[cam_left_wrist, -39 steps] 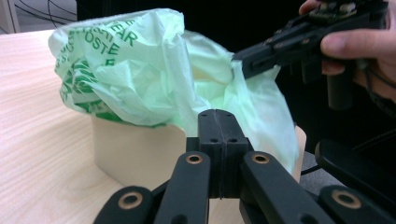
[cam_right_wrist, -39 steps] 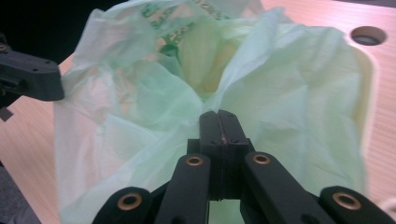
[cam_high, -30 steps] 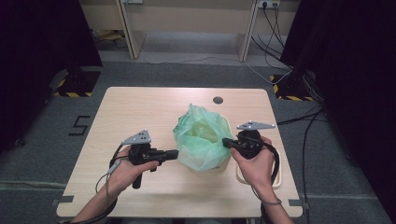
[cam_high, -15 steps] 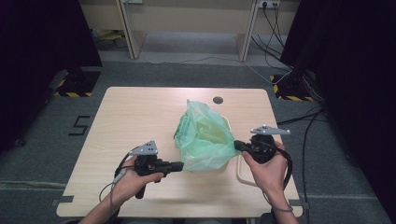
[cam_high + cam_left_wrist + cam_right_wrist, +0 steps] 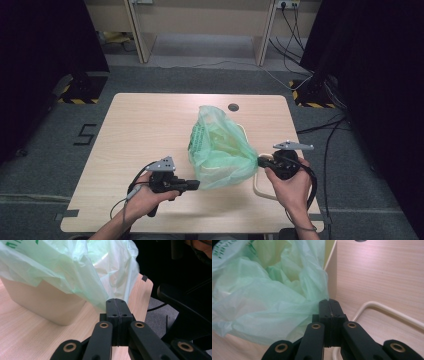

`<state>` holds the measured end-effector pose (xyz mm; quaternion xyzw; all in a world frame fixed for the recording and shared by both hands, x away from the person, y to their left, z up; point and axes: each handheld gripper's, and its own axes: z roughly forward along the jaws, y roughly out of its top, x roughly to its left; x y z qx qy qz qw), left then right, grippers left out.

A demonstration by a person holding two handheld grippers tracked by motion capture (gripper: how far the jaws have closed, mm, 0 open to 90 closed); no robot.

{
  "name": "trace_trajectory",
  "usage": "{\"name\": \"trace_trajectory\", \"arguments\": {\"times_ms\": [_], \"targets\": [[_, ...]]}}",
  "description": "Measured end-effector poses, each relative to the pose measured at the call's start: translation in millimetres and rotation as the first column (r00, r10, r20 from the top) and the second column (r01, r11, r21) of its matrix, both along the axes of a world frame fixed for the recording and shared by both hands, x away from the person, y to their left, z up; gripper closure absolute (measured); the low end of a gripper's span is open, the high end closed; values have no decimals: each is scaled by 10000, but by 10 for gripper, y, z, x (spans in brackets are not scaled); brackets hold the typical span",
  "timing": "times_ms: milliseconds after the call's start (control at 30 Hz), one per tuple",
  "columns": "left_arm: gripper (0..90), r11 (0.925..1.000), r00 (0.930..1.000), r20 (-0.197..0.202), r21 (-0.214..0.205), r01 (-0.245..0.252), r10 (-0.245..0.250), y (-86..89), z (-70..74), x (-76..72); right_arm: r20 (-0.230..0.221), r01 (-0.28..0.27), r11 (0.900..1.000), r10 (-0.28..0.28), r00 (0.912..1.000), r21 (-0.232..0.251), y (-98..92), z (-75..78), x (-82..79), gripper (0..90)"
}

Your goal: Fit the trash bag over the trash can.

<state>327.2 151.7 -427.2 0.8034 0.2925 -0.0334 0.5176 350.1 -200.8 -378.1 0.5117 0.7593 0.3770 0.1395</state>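
Both grippers, left gripper (image 5: 196,184) and right gripper (image 5: 261,161), pinch the green bag (image 5: 217,147) rim at table (image 5: 140,125) centre. Draw toward 8 and 4 o'clock evenly over the beige bin (image 5: 47,302), without tearing.

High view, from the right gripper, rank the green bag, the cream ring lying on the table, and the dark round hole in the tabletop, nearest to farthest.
From the right gripper:
1. green bag, pinched in its jaws, to its left.
2. cream ring, just below it on the table.
3. dark round hole, near the far edge.
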Motion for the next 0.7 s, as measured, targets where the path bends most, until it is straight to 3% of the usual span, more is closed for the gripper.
{"name": "trace_trajectory", "arguments": {"times_ms": [433,533,700], "targets": [[898,9994,9996,-286,337,62,-53,-30,-128,15,-531,174,9978,-207,9984,-634,15,-222,158,900],[894,9998,9999,-109,195,-26,28,8,-103,5,-542,170,9982,-201,9983,-567,16,-216,146,897],[683,9995,9992,306,155,-264,259,113,10,-19,-45,344,9981,-347,9994,-508,-21,-113,81,748]]}}
